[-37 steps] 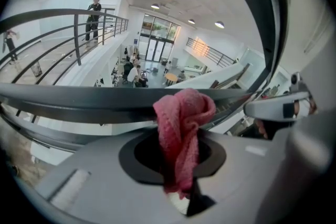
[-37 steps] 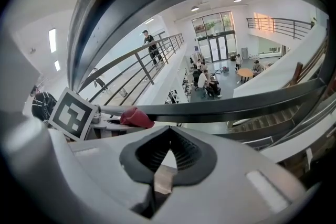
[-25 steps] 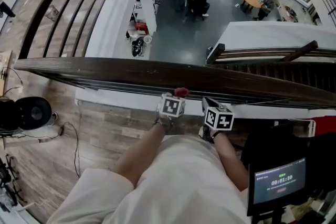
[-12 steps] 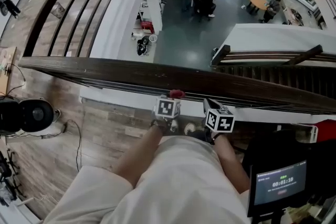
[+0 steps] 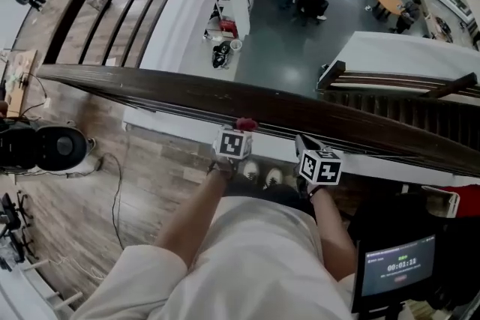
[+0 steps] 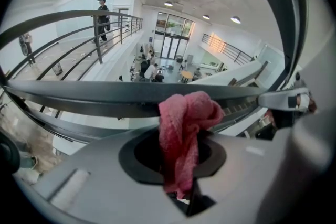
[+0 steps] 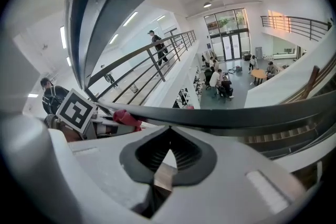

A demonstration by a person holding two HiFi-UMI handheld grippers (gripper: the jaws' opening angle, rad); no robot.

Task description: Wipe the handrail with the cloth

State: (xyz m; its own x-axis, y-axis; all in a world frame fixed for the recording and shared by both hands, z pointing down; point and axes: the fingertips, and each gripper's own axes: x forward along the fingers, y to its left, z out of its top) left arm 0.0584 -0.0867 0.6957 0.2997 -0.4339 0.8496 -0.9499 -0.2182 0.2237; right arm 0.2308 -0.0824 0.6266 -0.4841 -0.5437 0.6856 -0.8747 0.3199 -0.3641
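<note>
1. My left gripper (image 6: 181, 176) is clamped on the red cloth (image 6: 184, 128). Its bunched top stands up at the dark handrail (image 6: 105, 99), though I can't quite tell whether it presses on the wood.
2. The cloth looks light, soft and floppy. It should fold rather than push, so I'd hold it close to the bunch.
3. My right gripper (image 7: 167, 157) has its jaws together on nothing, just beside the rail.
</note>
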